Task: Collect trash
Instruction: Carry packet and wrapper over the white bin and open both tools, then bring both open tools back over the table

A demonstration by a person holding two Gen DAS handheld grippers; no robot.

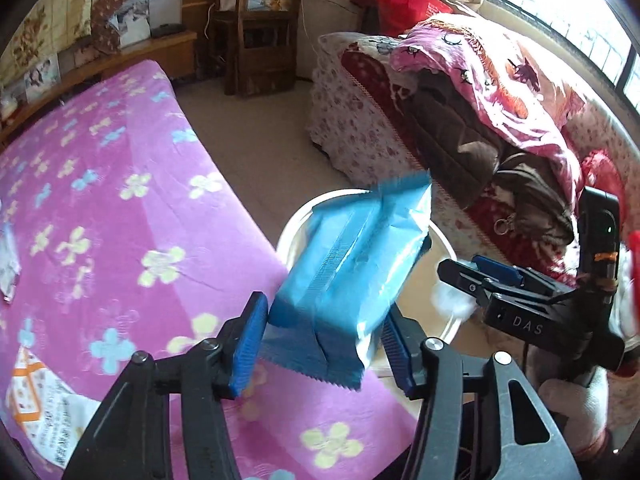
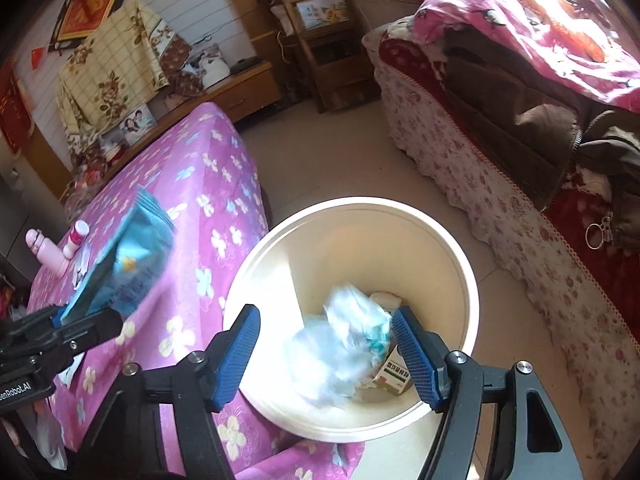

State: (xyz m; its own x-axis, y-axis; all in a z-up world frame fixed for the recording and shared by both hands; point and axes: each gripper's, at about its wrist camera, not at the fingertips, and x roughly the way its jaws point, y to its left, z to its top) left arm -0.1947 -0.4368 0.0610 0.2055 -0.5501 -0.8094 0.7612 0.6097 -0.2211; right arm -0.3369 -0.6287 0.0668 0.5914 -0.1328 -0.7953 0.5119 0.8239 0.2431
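Observation:
My left gripper is shut on a blue plastic snack wrapper, held above the near rim of a cream round bin. In the right wrist view the wrapper sits in the left gripper over the table edge. My right gripper is open above the bin. A blurred pale blue-white plastic wad is in the bin between its fingers, beside a small green and white box. The right gripper also shows in the left wrist view.
A table with a pink flowered cloth stands left of the bin, with a printed paper packet at its near edge and pink bottles at its far end. A floral sofa with blankets lies right. Wooden shelves stand behind.

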